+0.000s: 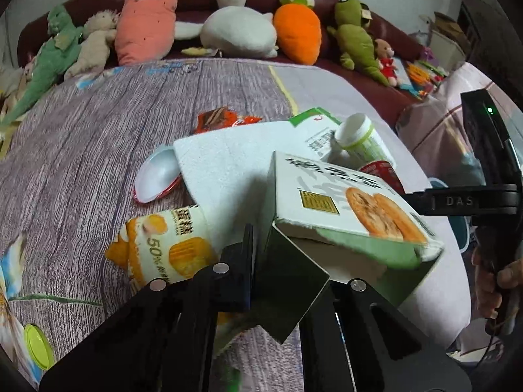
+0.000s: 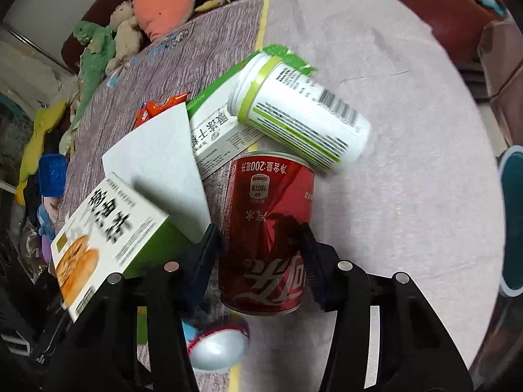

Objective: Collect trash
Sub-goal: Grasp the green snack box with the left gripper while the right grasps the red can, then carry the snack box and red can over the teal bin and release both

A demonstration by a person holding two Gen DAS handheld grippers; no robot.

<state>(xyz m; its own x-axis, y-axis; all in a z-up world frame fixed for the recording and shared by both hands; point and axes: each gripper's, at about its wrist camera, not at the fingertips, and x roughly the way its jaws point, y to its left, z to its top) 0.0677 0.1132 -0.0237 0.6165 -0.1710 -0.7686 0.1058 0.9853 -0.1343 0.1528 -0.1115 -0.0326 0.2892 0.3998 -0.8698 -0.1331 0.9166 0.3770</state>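
The trash lies in a heap on a cloth-covered table (image 1: 98, 137). My left gripper (image 1: 261, 248) is shut on the grey inner flap of a white and green biscuit box (image 1: 346, 209), which hangs tilted above the heap; the flap hides one finger. In the right wrist view a dented red can (image 2: 264, 228) lies between the fingers of my right gripper (image 2: 261, 245), whose pads touch both its sides. The biscuit box (image 2: 108, 238) shows at the left there. In the left wrist view the right gripper (image 1: 470, 201) reaches in from the right, beside the red can (image 1: 379, 168).
Around the can lie a white bottle (image 2: 300, 121) with green stripes, a green and white carton (image 2: 219, 130), a white paper sheet (image 2: 163, 170), an orange wrapper (image 2: 160, 107), a cake wrapper (image 1: 166, 245) and a white lid (image 1: 160, 176). Plush toys (image 1: 235, 29) line a dark red sofa behind.
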